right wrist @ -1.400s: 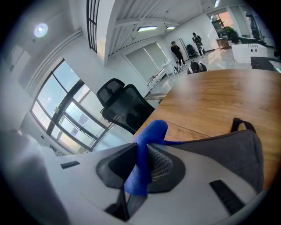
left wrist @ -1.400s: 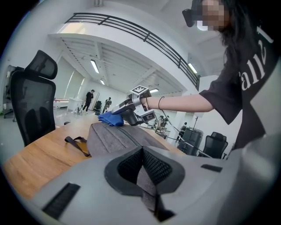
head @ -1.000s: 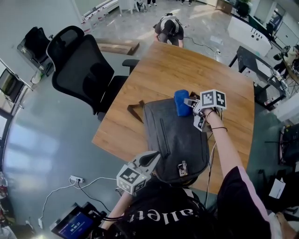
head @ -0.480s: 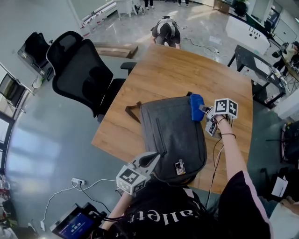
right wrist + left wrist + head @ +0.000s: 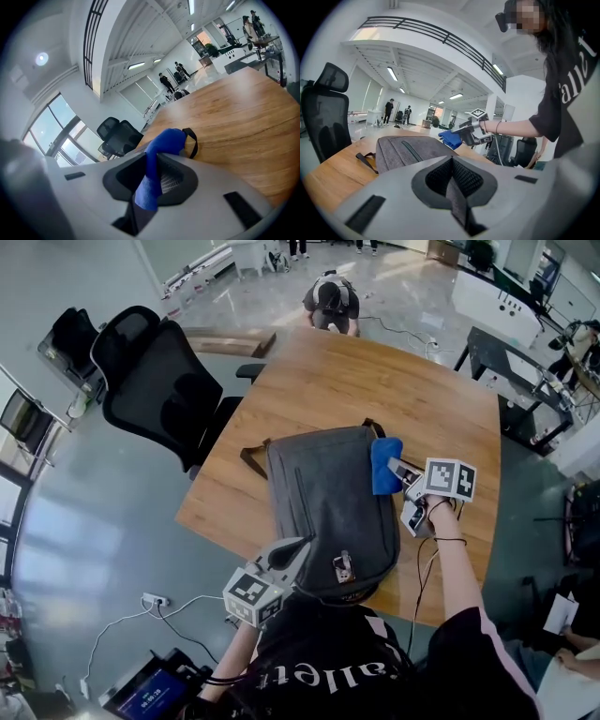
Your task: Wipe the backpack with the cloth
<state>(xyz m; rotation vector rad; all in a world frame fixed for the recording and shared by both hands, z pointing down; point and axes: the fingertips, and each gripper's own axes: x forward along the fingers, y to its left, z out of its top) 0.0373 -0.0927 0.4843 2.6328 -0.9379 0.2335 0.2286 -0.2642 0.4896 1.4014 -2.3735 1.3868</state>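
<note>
A grey backpack (image 5: 319,507) lies flat on the wooden table (image 5: 375,381), its strap (image 5: 253,454) trailing left and a buckle (image 5: 343,567) at its near end. My right gripper (image 5: 397,471) is shut on a blue cloth (image 5: 384,465), which rests against the backpack's far right edge. In the right gripper view the cloth (image 5: 161,143) hangs pinched in the right gripper (image 5: 153,161). My left gripper (image 5: 298,548) hovers at the backpack's near left corner. The left gripper view shows the left gripper (image 5: 451,161) shut with nothing in it, and the backpack (image 5: 408,150) ahead.
A black office chair (image 5: 159,381) stands by the table's left side. A person (image 5: 330,301) crouches on the floor beyond the far edge. A dark desk (image 5: 511,362) is at the right. A cable (image 5: 169,607) and a screen (image 5: 155,690) lie on the floor near left.
My right gripper has carried the cloth from the backpack's far middle across to its right edge. The backpack has shifted a little left. The left gripper has barely moved.
</note>
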